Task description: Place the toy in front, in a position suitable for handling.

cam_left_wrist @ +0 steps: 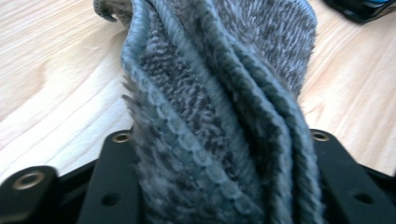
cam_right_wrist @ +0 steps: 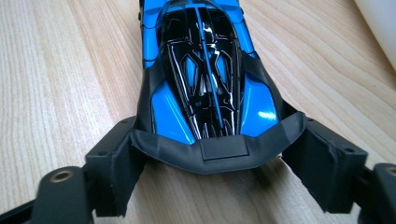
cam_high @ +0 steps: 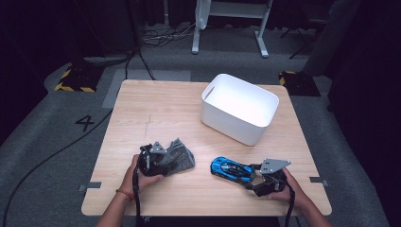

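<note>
Two tongs grip: left (cam_high: pixel 158 158) cloth (cam_high: pixel 179 156), right (cam_high: pixel 257 177) toy car (cam_high: pixel 231 169).

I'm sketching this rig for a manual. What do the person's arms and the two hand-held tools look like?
Both forearms are bare, with no sleeves; a thin bracelet circles the left wrist. The left tool and right tool are black, each topped by a grey three-cornered plate, with a black cable trailing back along the forearm. Up close, the jaws are flat black blocks with small brass-ringed screw holes.

Grey cloth (cam_left_wrist: pixel 219 116) bunched up in folds, pinched between the left gripper (cam_left_wrist: pixel 219 186)'s black jaws, over a wooden table (cam_left_wrist: pixel 51 79). Corner of a blue car (cam_left_wrist: pixel 362 8) top right.
</note>
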Tool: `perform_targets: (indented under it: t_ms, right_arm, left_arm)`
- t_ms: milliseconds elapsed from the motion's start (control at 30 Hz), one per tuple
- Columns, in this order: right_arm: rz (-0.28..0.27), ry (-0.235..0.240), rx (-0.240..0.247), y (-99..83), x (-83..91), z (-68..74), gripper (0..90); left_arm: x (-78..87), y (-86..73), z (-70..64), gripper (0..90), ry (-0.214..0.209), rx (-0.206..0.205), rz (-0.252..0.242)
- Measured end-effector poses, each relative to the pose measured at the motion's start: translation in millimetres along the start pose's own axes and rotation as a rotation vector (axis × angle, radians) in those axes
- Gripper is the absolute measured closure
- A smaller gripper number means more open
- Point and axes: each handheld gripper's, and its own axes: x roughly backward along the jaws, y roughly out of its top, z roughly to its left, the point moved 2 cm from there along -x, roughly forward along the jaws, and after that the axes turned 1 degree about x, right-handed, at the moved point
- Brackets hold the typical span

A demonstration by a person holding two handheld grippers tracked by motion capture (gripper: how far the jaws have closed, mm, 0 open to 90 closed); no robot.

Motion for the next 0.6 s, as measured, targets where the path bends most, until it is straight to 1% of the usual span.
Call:
perform_targets:
  t_ms: [33, 67, 100, 133, 200, 333, 367, 400, 467, 500, 567, 600]
  right_arm:
    - [0.000, 0.000, -0.001, 0.3, 0.3, -0.2, 20.6]
    - [0.000, 0.000, -0.001, 0.3, 0.3, -0.2, 20.6]
    - [0.000, -0.001, -0.014, 0.6, -0.4, -0.2, 18.6]
    - [-0.004, -0.005, -0.013, 0.6, -1.3, -0.8, 17.9]
    - [-0.003, -0.004, -0.018, 0.6, -2.4, -1.6, 16.6]
    - [0.004, 0.002, -0.029, 0.6, -4.9, -2.4, 15.9]
    - [0.010, 0.005, -0.032, 0.7, -5.5, -3.0, 15.7]
    - [0.010, 0.008, -0.033, 1.1, -6.1, -3.5, 15.7]
    - [0.012, 0.010, -0.034, 1.3, -6.5, -3.7, 15.4]
    - [0.011, 0.020, -0.026, 2.5, -7.4, -3.3, 18.2]
    - [0.008, 0.022, -0.018, 3.2, -7.6, -3.2, 19.5]
    - [0.002, 0.026, 0.012, 6.2, -8.9, -1.0, 23.3]
  left_arm:
    - [-0.5, 0.7, -1.7, 58.4, 0.002, -0.012, 0.006]
    - [-0.5, 0.7, -1.7, 60.1, 0.002, -0.012, 0.006]
    - [-2.0, 1.9, -5.4, 61.5, -0.003, -0.023, 0.010]
    - [-2.4, 2.4, -6.7, 62.5, 0.001, -0.034, 0.014]
    - [-3.6, 2.8, -9.0, 66.1, -0.001, -0.045, 0.011]
    - [-5.0, 2.7, -11.7, 70.2, -0.009, -0.047, 0.004]
    - [-6.0, 2.6, -12.8, 70.4, -0.018, -0.042, -0.002]
    - [-7.7, 3.3, -15.2, 70.7, -0.032, -0.047, -0.005]
    - [-8.2, 3.9, -16.9, 70.8, -0.034, -0.053, -0.001]
    - [-9.1, 4.6, -19.8, 70.9, -0.031, -0.069, 0.005]
    - [-8.5, 4.7, -20.6, 70.9, -0.029, -0.073, 0.012]
    - [-8.5, 4.1, -20.8, 71.0, -0.031, -0.072, 0.007]
